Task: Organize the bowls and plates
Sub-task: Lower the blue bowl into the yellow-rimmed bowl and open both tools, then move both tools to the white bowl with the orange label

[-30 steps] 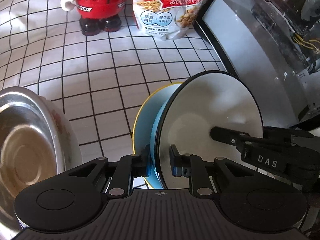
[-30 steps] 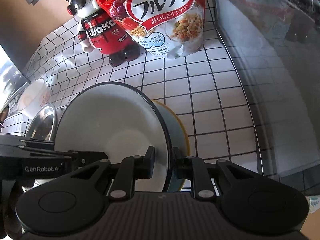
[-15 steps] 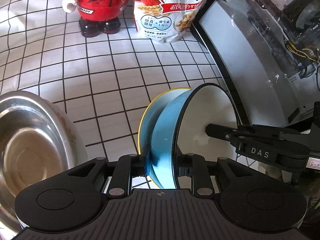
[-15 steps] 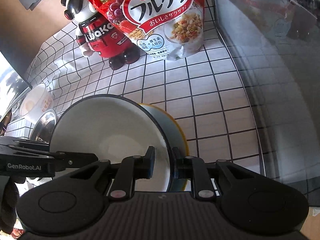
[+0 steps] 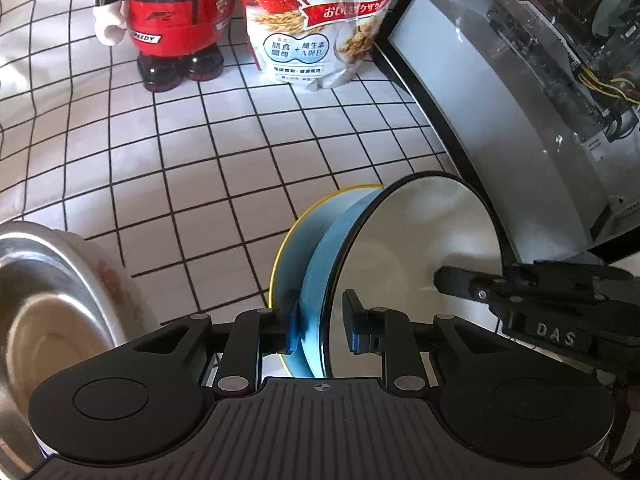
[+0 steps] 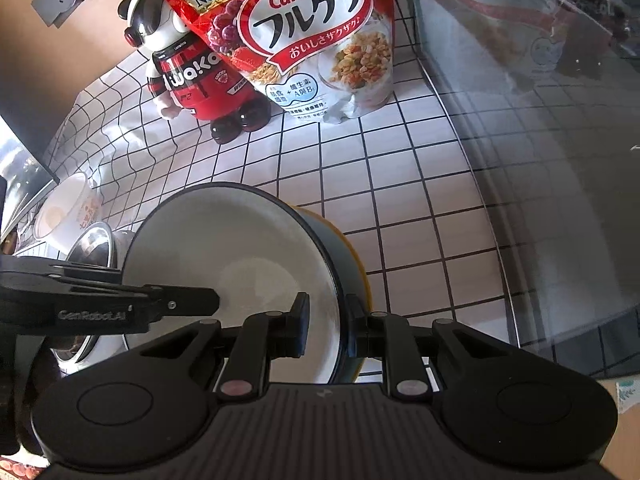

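A blue bowl with a black rim and white inside [image 5: 420, 248] [image 6: 224, 248] sits partly inside a blue bowl with a yellow rim [image 5: 304, 232] [image 6: 352, 264] on the tiled cloth. My left gripper [image 5: 320, 328] straddles its near rim: the outer pad lies against the blue wall, the inner pad stands just off the white inside, so it is open. On the opposite side my right gripper [image 6: 326, 328] is shut on the rim. Each gripper shows in the other's view, the right gripper [image 5: 520, 292] and the left gripper [image 6: 176, 304].
A steel bowl [image 5: 52, 300] [image 6: 92, 248] lies to the left, with a paper cup [image 6: 64, 212] beyond it. At the back stand a red figure bottle [image 5: 172, 20] and a cereal bag [image 5: 316, 24]. A glass-sided computer case [image 5: 500, 120] borders the right.
The left jaws have parted a little, and the inner pad now stands off the bowl's wall. The right gripper keeps its hold on the rim. Both hands have barely moved.
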